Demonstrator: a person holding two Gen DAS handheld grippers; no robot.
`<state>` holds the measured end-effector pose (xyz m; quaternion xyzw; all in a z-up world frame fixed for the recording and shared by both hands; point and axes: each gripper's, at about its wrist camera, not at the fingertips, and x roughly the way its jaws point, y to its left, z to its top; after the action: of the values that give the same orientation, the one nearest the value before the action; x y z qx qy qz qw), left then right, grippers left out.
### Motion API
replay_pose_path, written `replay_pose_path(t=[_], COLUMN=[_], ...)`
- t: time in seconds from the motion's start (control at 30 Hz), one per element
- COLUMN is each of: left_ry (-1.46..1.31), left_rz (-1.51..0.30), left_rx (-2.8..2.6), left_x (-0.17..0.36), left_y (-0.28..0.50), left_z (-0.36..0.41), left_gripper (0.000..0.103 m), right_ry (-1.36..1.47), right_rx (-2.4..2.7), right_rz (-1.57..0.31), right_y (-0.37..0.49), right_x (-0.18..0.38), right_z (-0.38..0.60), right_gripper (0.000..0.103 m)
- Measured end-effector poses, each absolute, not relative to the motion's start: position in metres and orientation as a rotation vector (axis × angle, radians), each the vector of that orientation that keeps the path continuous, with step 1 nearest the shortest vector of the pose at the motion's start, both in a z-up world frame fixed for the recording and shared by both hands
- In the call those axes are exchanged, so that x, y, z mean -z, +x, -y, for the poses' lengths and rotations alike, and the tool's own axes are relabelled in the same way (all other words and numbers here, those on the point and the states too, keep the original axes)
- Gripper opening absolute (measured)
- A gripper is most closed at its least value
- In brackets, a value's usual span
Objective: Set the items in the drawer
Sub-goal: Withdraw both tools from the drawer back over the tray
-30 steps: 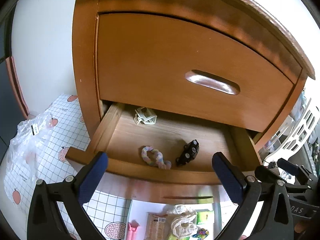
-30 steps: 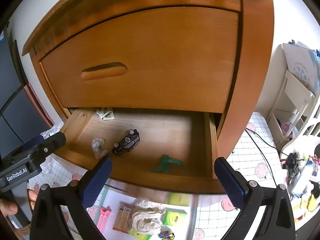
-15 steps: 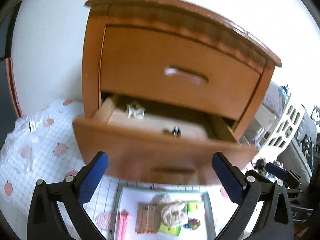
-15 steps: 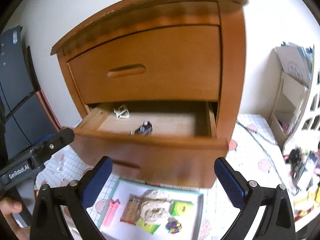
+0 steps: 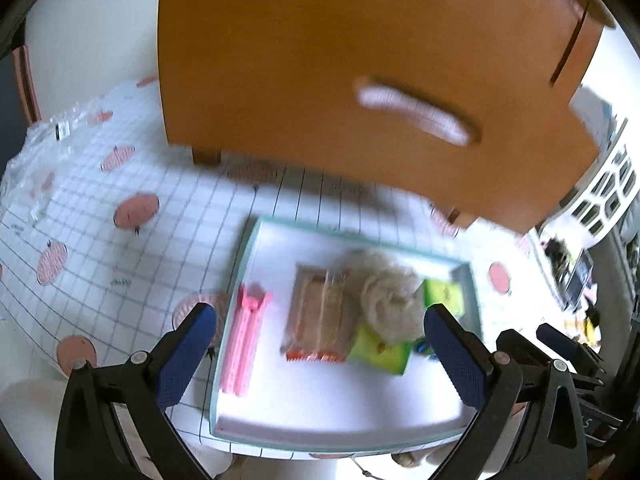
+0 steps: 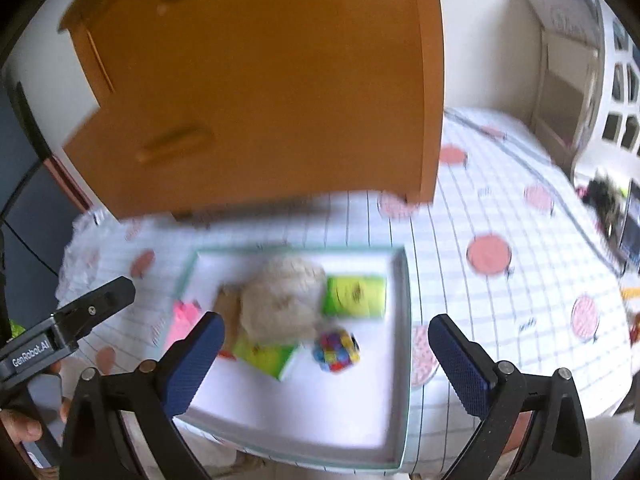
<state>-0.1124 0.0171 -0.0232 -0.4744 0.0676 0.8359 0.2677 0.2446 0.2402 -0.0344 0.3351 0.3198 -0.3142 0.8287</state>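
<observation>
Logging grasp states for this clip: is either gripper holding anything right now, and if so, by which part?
Nothing is held. The left gripper and right gripper both hang open above the tray, with no item between their fingers.

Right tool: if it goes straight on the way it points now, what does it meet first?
Probably the colourful ball in the tray, between the open right tool's fingers; blur leaves depth unclear.

A white cloth (image 6: 520, 264) with a grey grid and pink round prints covers the floor surface. Crumpled clear plastic wrap (image 5: 36, 160) lies at the cloth's far left edge. A white lattice-sided shelf unit (image 6: 576, 80) stands past the cloth's far right corner, against the pale wall (image 5: 92, 32).
</observation>
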Motion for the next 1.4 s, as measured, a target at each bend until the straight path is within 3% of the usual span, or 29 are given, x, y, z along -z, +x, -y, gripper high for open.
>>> replay_pose_path(t=[0.4,0.7,0.8,0.93,1.4], left_ry=[-1.472,-1.522,-1.558,-1.592,-1.481], left_rz=[-0.23,-0.178,-0.139,-0.11,-0.113], left_rx=[-2.205,-2.217,-2.206,-2.203,-2.194], left_x=[0.088,0.096,0.102,0.107,0.093], left_y=[-0.123,-0.131,-0.137,-0.14,-0.13], left_z=[-0.008,-0.002,0.002,0.006,0.003], left_gripper=[0.103,0.1,0.088,0.082,0.081], right_ry=[0.759,0.771,0.772,0.781,0.814], right_rx=[0.613,0.594,0.594,0.602,0.638], right_rz=[-0.785,-0.778,-0.776,-0.769,-0.766], right_y=[0.259,0.268,0.269,0.269,0.266], right_x=[0.1,0.106,0.107,0.107,0.111], right_z=[-0.257,-0.259,-0.259,-0.258,-0.255], right_gripper=[0.103,0.103,0.103,0.103,0.103])
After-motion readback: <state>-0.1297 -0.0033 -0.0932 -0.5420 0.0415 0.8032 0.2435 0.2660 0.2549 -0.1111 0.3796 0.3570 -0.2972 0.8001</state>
